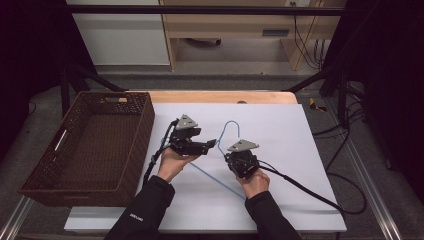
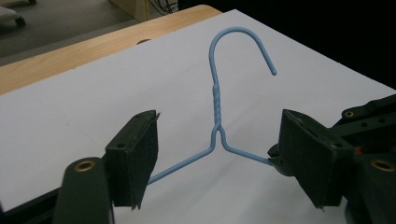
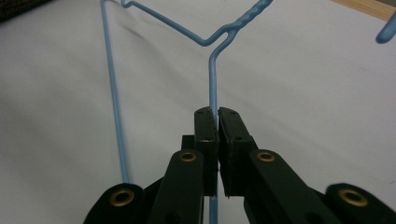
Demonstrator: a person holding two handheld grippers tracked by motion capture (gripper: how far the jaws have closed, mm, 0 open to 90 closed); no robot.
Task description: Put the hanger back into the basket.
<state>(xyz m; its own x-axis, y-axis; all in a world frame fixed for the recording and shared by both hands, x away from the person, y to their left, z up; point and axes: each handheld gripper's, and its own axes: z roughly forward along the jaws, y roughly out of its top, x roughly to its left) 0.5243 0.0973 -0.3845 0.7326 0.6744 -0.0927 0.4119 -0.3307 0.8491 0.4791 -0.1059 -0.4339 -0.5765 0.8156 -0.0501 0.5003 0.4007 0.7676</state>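
Note:
A blue wire hanger [image 1: 231, 125] lies on the white sheet [image 1: 280, 130], its hook pointing away from me. My right gripper [image 1: 227, 154] is shut on the hanger; in the right gripper view its pads [image 3: 217, 116] pinch the thin wire [image 3: 212, 70] of one shoulder just below the twisted neck. My left gripper [image 1: 212, 143] comes in from the left, level with the neck. In the left gripper view its jaws [image 2: 219, 158] stand wide apart on either side of the hanger [image 2: 216, 98], and the pads do not press on the wire.
A dark brown woven basket [image 1: 145, 125] stands at the left edge of the table, beside the sheet. A strip of wooden tabletop [image 1: 225, 96] borders the sheet at the back. The right gripper's cable [image 1: 310, 192] trails off across the sheet to the right.

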